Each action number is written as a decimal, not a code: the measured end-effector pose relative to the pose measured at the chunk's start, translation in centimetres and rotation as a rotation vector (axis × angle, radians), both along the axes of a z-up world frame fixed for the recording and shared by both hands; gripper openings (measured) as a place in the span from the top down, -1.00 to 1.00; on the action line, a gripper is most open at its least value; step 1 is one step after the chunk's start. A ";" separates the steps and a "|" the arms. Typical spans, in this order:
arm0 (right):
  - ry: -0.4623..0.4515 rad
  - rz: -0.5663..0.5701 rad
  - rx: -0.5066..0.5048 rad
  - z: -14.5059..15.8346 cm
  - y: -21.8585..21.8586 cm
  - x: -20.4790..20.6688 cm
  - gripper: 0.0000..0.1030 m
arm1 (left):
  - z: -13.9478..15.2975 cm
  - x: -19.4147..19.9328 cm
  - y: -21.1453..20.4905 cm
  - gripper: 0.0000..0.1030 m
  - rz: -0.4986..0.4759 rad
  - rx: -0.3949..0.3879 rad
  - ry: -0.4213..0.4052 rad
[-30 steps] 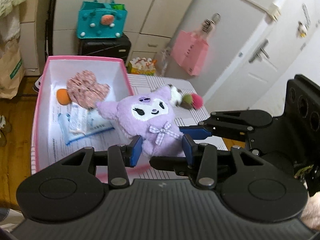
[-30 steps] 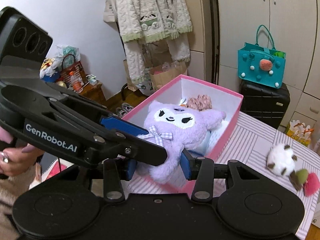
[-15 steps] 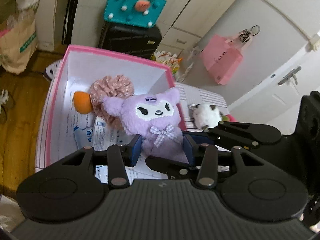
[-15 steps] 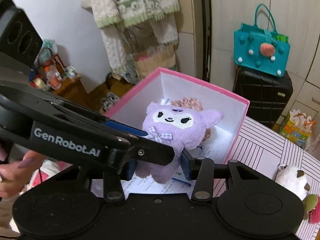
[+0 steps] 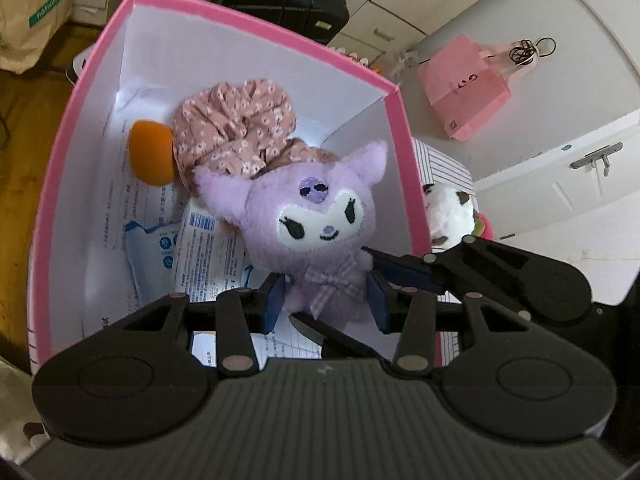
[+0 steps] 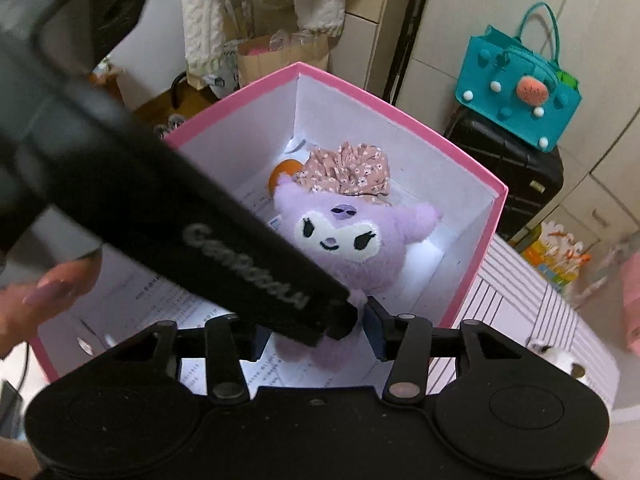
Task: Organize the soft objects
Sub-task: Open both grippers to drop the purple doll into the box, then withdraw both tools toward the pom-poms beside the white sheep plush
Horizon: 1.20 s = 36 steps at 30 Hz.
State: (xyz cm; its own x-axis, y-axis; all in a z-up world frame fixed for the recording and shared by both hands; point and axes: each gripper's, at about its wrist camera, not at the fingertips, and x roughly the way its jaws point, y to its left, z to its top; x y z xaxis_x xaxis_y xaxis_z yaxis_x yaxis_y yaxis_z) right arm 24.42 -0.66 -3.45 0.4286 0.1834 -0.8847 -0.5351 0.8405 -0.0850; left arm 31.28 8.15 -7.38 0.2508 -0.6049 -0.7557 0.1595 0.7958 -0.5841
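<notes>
Lowering into the pink box (image 5: 404,184), the purple plush doll (image 5: 320,224) now sits well inside the walls; a second ago it hung over the near rim with most of its body outside. Both grippers have come down with it and tipped more steeply.

- Left gripper (image 5: 326,300): narrow, blue pads pressed into the doll's lower body just under the gingham bow (image 5: 330,280). Jaws closing slightly, grip firm.
- Right gripper (image 6: 316,332): clamped on the same lower body from the other side, partly hidden behind the left gripper's black finger crossing that view. Jaws opening, doll between them, the visible pad touching the fur. Reads as the start of a release.
- Doll's head leans against the floral scrunchie (image 5: 236,120), already in the box with the orange ball (image 5: 152,152) and printed packets (image 5: 208,248) on the floor.
- Whether the doll's feet touch the box floor: cannot tell, the grippers cover them.
- White-and-brown plush (image 5: 448,208) lies outside on the striped bench (image 6: 532,320), just past the box's right wall.

Judgement: placing is nearly done. Once the doll rests on the packets, both grippers can let go and lift clear. The plush on the bench looks like the next item to bring in.
</notes>
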 end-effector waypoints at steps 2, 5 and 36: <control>-0.023 0.003 -0.022 -0.1 0.1 -0.2 -0.08 | -0.5 0.3 -0.1 0.21 -0.001 -0.005 0.018; -0.052 0.036 -0.052 -0.1 0.3 -0.7 -0.09 | -1.1 0.7 -0.3 0.22 0.002 -0.010 0.037; -0.125 0.077 0.339 7.1 -8.2 -9.9 -0.10 | 11.3 -13.7 0.3 -0.10 -0.111 0.342 -0.461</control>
State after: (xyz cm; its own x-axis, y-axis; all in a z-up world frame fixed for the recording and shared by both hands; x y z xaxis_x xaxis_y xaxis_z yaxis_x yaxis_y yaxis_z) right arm 14.48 -8.84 3.67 0.5033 0.4930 -0.7097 -0.6009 0.7898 0.1225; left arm 17.54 8.46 3.92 0.5493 -0.3870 -0.7406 0.4292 0.8911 -0.1474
